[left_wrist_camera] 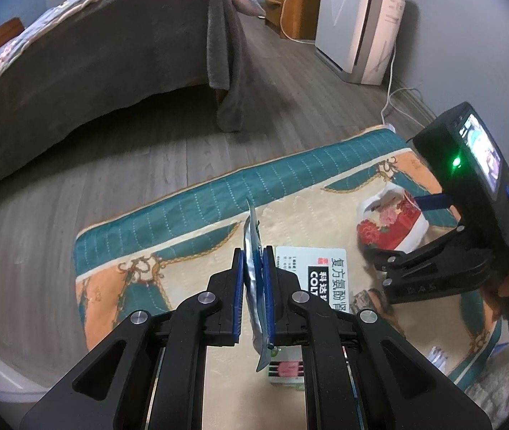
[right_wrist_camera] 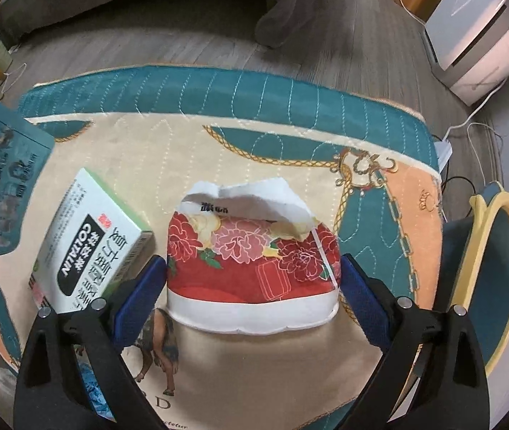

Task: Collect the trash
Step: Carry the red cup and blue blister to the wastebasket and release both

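My left gripper is shut on a flat blue and silver foil sachet, held on edge above the mat; the sachet also shows at the left of the right wrist view. A white and green medicine box lies on the mat just past it. My right gripper points down and stands open astride a red floral tissue pack with a torn white top. Its blue pads sit close at both sides of the pack, which is not squeezed. The medicine box lies left of the pack.
Everything lies on a teal and cream quilted mat on a wooden floor. A small pink and green box sits under my left gripper. A teal thing with a yellow rim stands right of the mat. Beyond are a grey-draped bed, a white appliance and cables.
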`<state>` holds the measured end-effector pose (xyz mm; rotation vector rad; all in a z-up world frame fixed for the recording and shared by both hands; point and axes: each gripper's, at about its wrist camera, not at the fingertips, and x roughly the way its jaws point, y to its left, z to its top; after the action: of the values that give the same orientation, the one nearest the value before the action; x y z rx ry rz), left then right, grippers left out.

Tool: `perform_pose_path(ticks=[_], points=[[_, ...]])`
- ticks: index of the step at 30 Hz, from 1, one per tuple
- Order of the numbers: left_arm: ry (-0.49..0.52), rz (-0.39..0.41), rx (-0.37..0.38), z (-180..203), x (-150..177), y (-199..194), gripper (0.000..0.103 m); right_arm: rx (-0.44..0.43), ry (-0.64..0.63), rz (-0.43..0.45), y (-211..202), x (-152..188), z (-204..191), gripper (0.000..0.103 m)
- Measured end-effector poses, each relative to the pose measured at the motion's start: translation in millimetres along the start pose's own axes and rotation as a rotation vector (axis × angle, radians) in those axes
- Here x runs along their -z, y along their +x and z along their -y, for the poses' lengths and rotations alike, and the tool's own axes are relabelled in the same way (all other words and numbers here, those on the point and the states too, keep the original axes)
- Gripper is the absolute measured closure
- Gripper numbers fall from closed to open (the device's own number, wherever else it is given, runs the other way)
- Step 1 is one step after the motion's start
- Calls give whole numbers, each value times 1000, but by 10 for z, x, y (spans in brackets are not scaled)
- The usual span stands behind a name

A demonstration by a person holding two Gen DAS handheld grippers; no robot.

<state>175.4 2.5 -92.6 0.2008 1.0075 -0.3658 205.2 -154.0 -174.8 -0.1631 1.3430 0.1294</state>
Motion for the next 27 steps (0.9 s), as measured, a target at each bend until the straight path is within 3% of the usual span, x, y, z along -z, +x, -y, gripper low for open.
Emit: perform_pose_path(ticks=[12, 27], points=[[27, 38, -3, 195, 35, -231, 92, -8, 42, 70, -419, 172, 214, 10], [74, 94, -17, 480, 131, -561, 92, 19, 47, 167, -1004, 651, 307, 10]])
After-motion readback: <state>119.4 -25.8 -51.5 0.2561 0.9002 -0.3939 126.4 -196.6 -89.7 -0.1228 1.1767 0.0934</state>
